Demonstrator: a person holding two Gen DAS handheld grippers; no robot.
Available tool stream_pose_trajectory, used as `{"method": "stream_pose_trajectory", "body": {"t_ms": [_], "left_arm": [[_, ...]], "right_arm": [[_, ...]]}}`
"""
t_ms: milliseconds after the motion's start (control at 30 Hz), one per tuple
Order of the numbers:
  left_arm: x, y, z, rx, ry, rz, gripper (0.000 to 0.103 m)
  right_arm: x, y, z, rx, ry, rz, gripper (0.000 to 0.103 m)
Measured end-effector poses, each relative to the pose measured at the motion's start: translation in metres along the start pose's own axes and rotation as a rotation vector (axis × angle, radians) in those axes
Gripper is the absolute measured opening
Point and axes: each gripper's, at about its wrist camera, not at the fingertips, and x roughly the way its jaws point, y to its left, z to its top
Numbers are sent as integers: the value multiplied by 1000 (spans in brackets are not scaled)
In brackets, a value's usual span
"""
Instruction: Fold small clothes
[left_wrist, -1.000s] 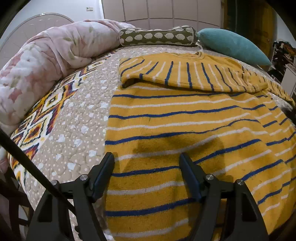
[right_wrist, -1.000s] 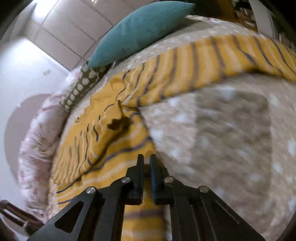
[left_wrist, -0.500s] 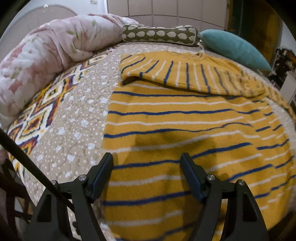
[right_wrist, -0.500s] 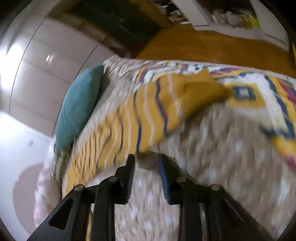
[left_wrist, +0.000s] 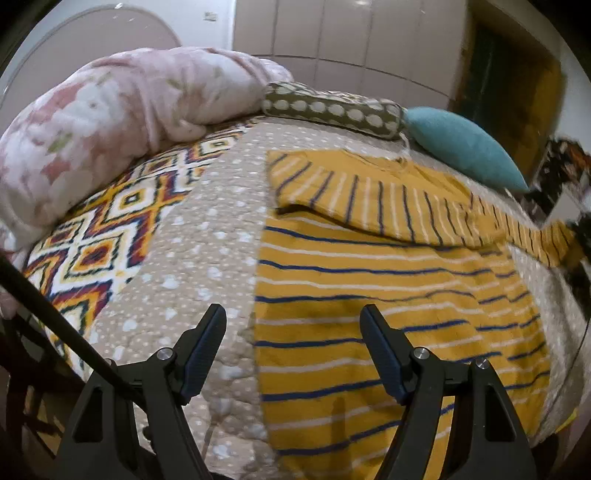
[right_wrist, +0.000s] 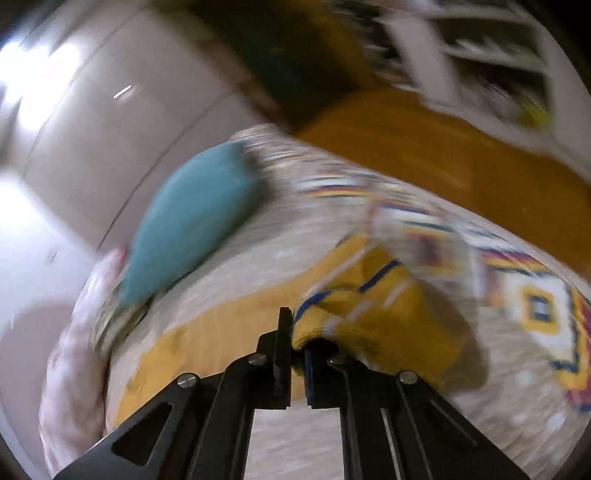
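Observation:
A yellow sweater with blue and white stripes (left_wrist: 388, 295) lies flat on the bed. One sleeve is folded across its upper part, and the other sleeve stretches to the right (left_wrist: 546, 236). My left gripper (left_wrist: 293, 332) is open and empty, low over the sweater's near left edge. My right gripper (right_wrist: 297, 343) is shut on the cuff end of the sweater's sleeve (right_wrist: 354, 306) and holds it just above the bedspread. The right wrist view is blurred by motion.
The bed has a beige dotted bedspread (left_wrist: 207, 236) with a diamond-patterned border (left_wrist: 110, 236). A pink floral duvet (left_wrist: 110, 122), a dotted bolster (left_wrist: 332, 110) and a teal pillow (left_wrist: 461, 144) lie at the bed's head. Orange floor (right_wrist: 443, 147) lies beyond the bed.
My right gripper let go of the sweater body, swung to the sleeve end and shut on the cuff. My left gripper pulled back and shifted left, still open.

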Motion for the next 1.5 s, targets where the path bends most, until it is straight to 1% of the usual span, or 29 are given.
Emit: {"method": "stream_pose_trajectory", "body": {"t_ms": [67, 167, 233, 333, 367, 400, 433, 500, 533, 600, 633, 667, 700, 733, 767, 833, 933, 1000, 1133, 1200, 1233, 1267, 1300, 1333, 1367, 1400, 1433, 1467, 1500], "left_arm": [[-4, 14, 2, -39, -7, -5, 74], [-9, 29, 1, -74, -17, -6, 74], [-10, 42, -1, -98, -25, -1, 74], [-9, 60, -4, -137, -19, 7, 74], [-8, 68, -5, -157, -15, 8, 74], [-7, 73, -6, -170, -13, 7, 74], [-7, 81, -8, -188, -12, 5, 74], [-8, 91, -11, -213, -14, 5, 74], [-8, 96, -13, -222, -19, 5, 74], [-6, 102, -15, -231, -25, 6, 74], [-5, 105, -15, -236, -26, 5, 74], [-4, 106, -16, -239, -24, 4, 74], [-3, 107, -16, -247, -21, -1, 74], [-2, 108, -17, -251, -18, -5, 74], [-2, 108, -17, -253, -16, -9, 74], [-2, 107, -18, -252, -13, -10, 74], [-3, 103, -18, -249, -10, -14, 74], [-5, 99, -18, -244, -15, -21, 74], [-9, 89, -17, -210, -23, -30, 74], [-10, 87, -17, -203, -23, -35, 74], [-10, 87, -17, -200, -21, -38, 74], [-10, 88, -17, -199, -20, -39, 74], [-10, 88, -17, -200, -19, -39, 74], [-8, 89, -16, -200, -14, -37, 74], [-6, 89, -16, -201, -7, -36, 74], [-3, 89, -17, -204, 4, -42, 74], [-1, 88, -18, -208, 9, -48, 74], [1, 87, -18, -210, 16, -55, 74], [4, 86, -19, -209, 27, -64, 74]], "right_arm": [[5, 60, -19, -111, 26, 73, 6], [21, 157, -66, -294, 79, 162, 6], [38, 219, -108, -428, 131, 209, 6], [69, 293, -179, -587, 235, 254, 6], [75, 312, -205, -641, 262, 256, 6], [89, 337, -237, -731, 292, 239, 6], [98, 346, -256, -783, 305, 221, 6], [118, 363, -300, -930, 313, 137, 7], [126, 368, -315, -994, 303, 100, 9], [134, 379, -342, -1116, 260, 18, 13], [136, 383, -352, -1166, 236, -7, 23], [135, 390, -364, -1228, 216, -22, 37], [135, 394, -370, -1266, 206, -29, 42], [134, 401, -379, -1317, 186, -42, 45], [133, 407, -389, -1384, 148, -61, 45], [132, 415, -417, -1552, 44, -119, 45], [131, 417, -458, -1832, -116, -237, 45], [131, 412, -477, -2001, -215, -303, 45], [130, 403, -500, -2253, -380, -367, 46], [125, 401, -499, -2285, -433, -369, 53], [119, 401, -495, -2258, -436, -356, 62], [108, 402, -483, -2187, -404, -322, 69], [99, 403, -474, -2118, -363, -288, 72], [89, 403, -459, -2026, -302, -245, 74], [78, 398, -435, -1901, -213, -196, 74], [75, 393, -419, -1817, -149, -169, 74], [68, 382, -395, -1699, -63, -133, 74], [65, 371, -379, -1620, -13, -112, 74], [57, 352, -353, -1487, 62, -80, 74]]}}
